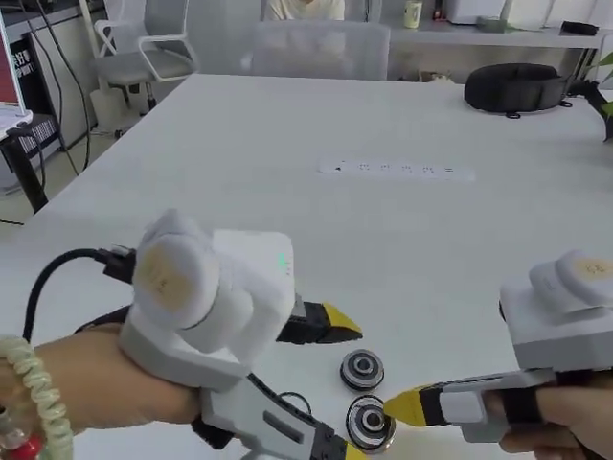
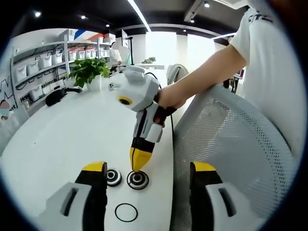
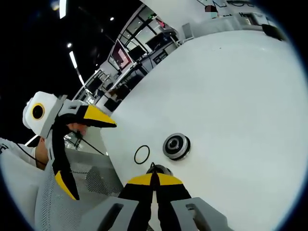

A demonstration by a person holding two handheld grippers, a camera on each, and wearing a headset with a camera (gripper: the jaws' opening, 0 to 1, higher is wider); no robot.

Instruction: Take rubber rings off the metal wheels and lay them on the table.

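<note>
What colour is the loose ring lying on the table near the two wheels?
The loose ring is plain black; clearest in the left gripper view.

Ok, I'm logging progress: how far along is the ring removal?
One rubber ring already lies loose on the table. The right gripper, shut, is working at the near wheel. The far wheel seemingly has its dark ring on, untouched; the left gripper is open.
</note>
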